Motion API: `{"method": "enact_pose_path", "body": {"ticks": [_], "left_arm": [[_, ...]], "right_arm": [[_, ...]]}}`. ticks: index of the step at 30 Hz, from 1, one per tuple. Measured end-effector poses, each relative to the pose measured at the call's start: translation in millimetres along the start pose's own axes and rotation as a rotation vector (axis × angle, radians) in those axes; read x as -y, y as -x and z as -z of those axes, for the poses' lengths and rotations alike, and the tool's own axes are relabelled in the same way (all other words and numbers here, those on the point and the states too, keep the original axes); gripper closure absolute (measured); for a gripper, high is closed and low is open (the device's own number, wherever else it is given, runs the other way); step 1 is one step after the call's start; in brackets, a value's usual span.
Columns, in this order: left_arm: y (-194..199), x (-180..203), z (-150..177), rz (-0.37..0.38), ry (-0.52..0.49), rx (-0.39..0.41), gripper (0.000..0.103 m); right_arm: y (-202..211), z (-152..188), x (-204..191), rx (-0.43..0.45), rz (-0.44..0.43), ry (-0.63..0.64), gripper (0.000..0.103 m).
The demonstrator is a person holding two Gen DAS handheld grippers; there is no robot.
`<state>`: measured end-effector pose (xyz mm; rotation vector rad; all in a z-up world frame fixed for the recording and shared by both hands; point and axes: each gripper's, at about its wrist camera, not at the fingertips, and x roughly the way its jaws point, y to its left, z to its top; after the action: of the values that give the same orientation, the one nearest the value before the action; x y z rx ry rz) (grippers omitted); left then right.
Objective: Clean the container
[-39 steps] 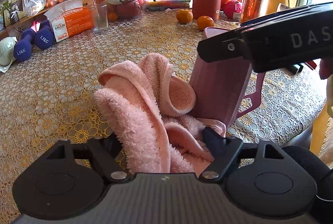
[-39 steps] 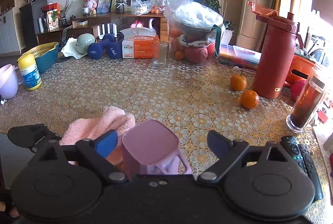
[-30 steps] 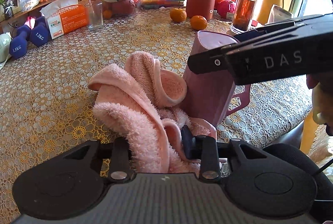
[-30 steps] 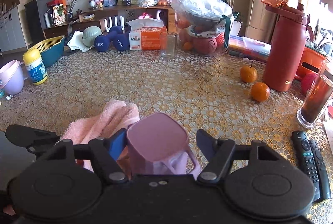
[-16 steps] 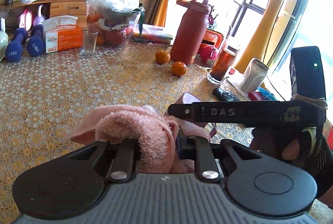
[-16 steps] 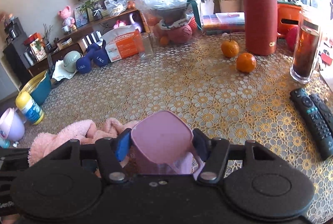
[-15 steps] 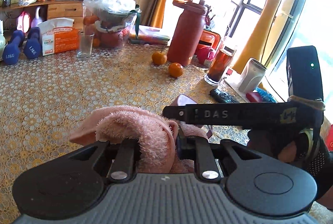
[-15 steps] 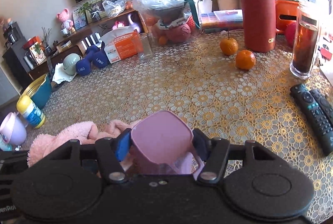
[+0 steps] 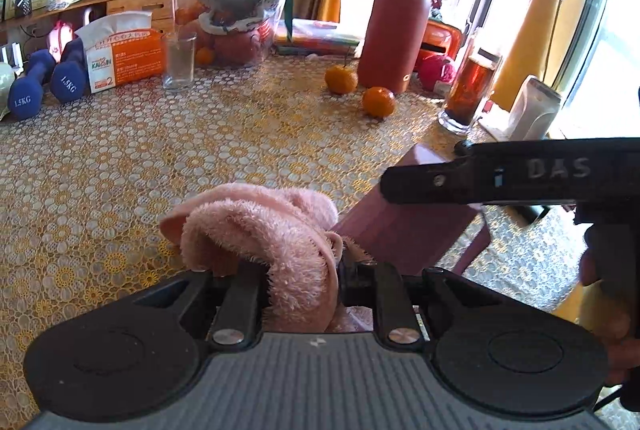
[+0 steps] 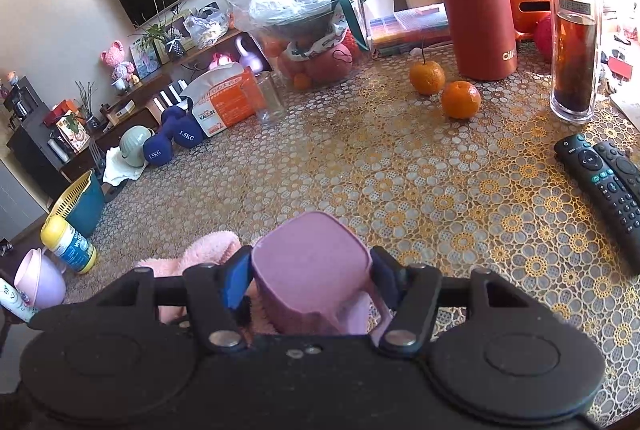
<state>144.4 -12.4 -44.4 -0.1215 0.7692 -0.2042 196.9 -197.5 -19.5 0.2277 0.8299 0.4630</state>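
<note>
A mauve plastic container (image 10: 312, 266) with a side handle is clamped between the fingers of my right gripper (image 10: 310, 276), its flat closed end facing the camera. In the left wrist view the same container (image 9: 404, 226) sits under the right gripper's black arm (image 9: 520, 176). My left gripper (image 9: 304, 272) is shut on a fluffy pink towel (image 9: 272, 226), which bulges out over its fingers just left of the container. The towel (image 10: 196, 254) also shows behind the right gripper's left finger. Whether towel and container touch is hidden.
A gold lace-patterned tablecloth (image 10: 440, 182) covers the table. Two oranges (image 10: 460, 100), a tall red bottle (image 10: 472, 2), a glass of dark tea (image 10: 574, 50) and two remotes (image 10: 604, 182) lie right. A tissue box (image 9: 124, 54), dumbbells (image 9: 48, 82), an empty glass (image 9: 180, 60) and bagged fruit (image 9: 232, 18) stand far back.
My left gripper closed on the towel and my right gripper closed on the container. Both then rose off the tablecloth, and the towel is bunched up by the container.
</note>
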Motion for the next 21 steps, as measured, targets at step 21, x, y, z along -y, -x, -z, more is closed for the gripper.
{"method": "enact_pose_path", "body": {"ticks": [21], "left_arm": [[79, -44, -35, 0.099, 0.117, 0.092, 0.087]], "right_arm": [[22, 47, -61, 0.051, -0.017, 0.574, 0.041]]}}
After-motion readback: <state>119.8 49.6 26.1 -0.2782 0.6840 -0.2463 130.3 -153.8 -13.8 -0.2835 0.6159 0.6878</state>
